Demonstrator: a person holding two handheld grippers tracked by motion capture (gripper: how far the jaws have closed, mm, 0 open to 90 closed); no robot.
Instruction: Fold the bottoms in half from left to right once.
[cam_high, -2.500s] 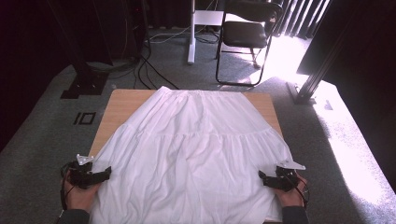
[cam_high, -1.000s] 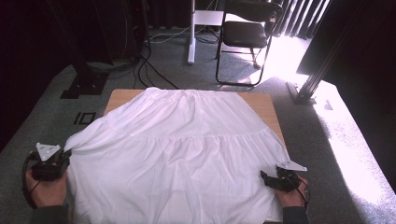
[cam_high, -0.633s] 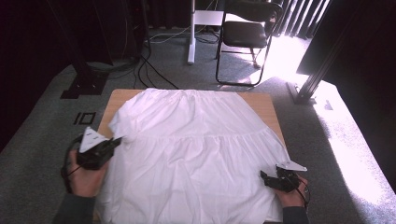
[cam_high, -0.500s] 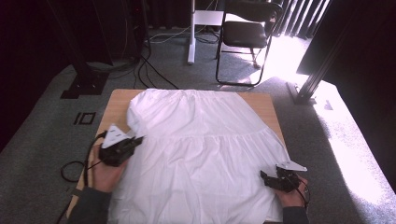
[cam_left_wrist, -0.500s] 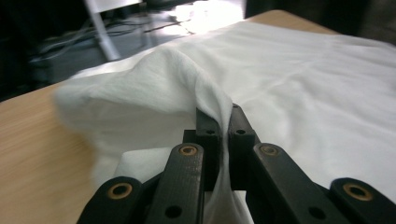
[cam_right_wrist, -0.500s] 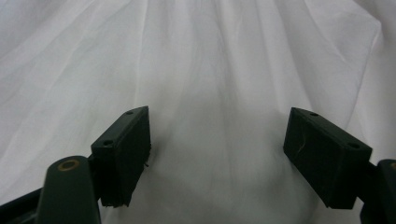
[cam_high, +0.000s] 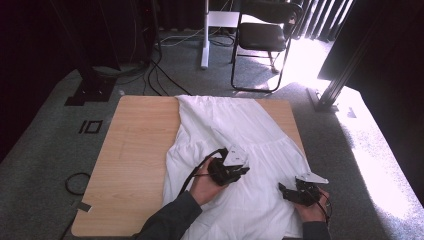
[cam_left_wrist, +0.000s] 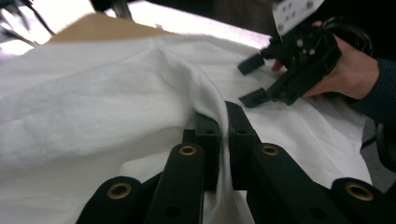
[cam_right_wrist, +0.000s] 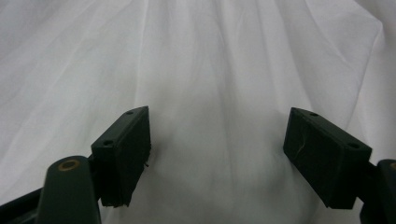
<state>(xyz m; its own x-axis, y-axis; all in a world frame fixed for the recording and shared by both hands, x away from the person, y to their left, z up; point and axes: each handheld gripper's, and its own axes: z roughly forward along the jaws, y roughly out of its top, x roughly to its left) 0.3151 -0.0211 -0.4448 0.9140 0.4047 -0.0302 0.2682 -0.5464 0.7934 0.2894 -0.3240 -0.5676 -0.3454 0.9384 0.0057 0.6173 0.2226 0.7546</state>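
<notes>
White skirt: on wooden table, left half folded rightward. My left gripper pinches its edge; my right gripper spread, resting on cloth. Risk: thin fabric slipping free, fold collapsing

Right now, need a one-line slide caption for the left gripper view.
Left hand-held gripper pinches a fold of the white garment shut between its jaws, with the right hand-held gripper open on the cloth beyond.

Two black hand-held grippers, dark sleeves

Each gripper – left gripper, right gripper – is built of black linkage arms pinned with brass-coloured rivets; blocky black jaws are fitted, a pale three-cornered plate is carried on top, a black cable trails behind.
</notes>
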